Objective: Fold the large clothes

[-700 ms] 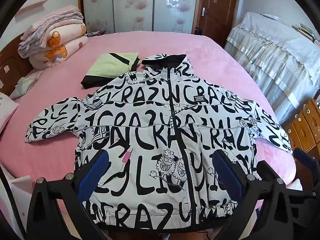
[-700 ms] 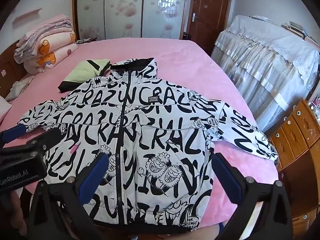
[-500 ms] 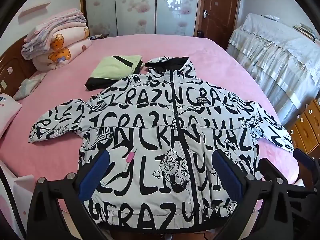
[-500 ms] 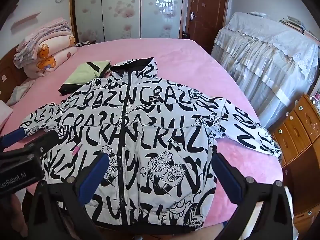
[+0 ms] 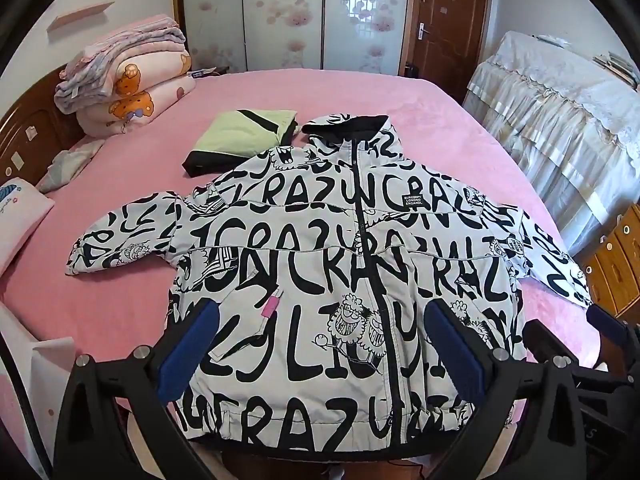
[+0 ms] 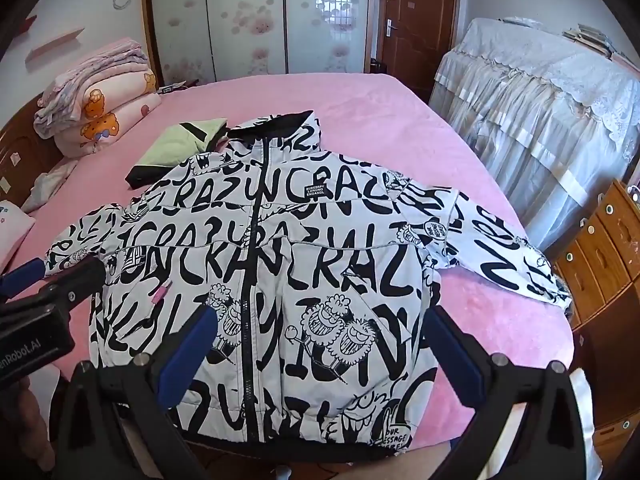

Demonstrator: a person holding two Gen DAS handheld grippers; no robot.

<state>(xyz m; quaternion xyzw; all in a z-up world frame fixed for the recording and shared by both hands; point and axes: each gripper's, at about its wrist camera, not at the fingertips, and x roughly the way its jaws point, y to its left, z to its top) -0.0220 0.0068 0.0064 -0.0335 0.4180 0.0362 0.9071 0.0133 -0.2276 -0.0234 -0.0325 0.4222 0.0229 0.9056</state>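
The white zip-up padded jacket with black graffiti lettering (image 5: 344, 272) lay flat, front up, on the pink bed (image 5: 360, 96), sleeves out. It looked puffy, soft and probably slippery, so cuffs or hem seemed the best grab. The left gripper (image 5: 320, 344) and right gripper (image 6: 320, 348) hovered over its hem, jaws wide, empty.

Pink bedspread (image 5: 380, 96) covers the bed. Stack of folded quilts (image 5: 128, 80), pink with bear print, sits at the headboard end, left. Folded green-and-black garment (image 5: 240, 136) lies flat mid-bed. Wooden headboard (image 5: 28, 136) at far left. Sliding wardrobe doors (image 5: 288, 16) with floral pattern at back; brown door (image 5: 448, 20) beside them. Lace-covered furniture (image 5: 560, 108) right; wooden drawers (image 6: 600, 248) nearer.
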